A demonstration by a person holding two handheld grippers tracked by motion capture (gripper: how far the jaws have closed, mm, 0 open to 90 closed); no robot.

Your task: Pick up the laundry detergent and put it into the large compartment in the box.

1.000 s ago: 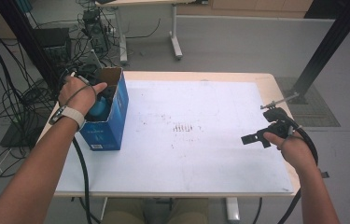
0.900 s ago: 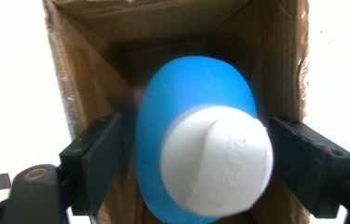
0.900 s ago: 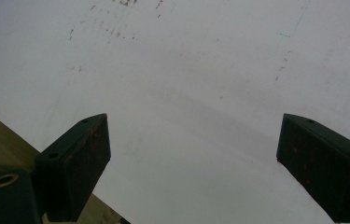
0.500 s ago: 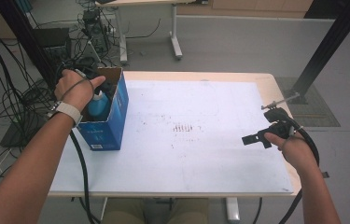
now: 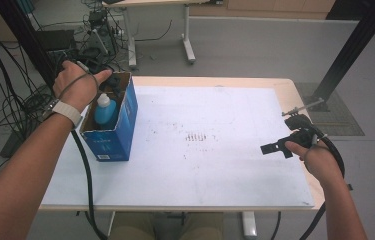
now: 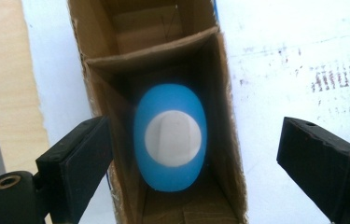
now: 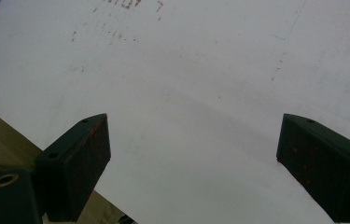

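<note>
A blue bottle (image 5: 104, 111) with a white cap (image 6: 172, 138) stands upright inside an open-topped blue cardboard box (image 5: 120, 131) at the table's left. My left gripper (image 5: 111, 86) hangs above the box's far end and looks straight down on the bottle. In the left gripper view its jaws (image 6: 196, 135) have just been opening and stand wide, clear of the bottle below them. My right gripper (image 5: 275, 148) hovers over the table's right side. Its jaws (image 7: 191, 135) are open, with nothing but white tabletop between them.
The white table (image 5: 225, 165) bears faint brown marks (image 5: 197, 137) in its middle. A metal clamp (image 5: 302, 106) sits on the right edge. Cables and a black frame (image 5: 25, 45) crowd the floor at the left, and a black post (image 5: 350, 50) stands at the right.
My left hand has risen out of the box and its jaws have spread, leaving the bottle standing uncovered inside. The right hand has kept still.
</note>
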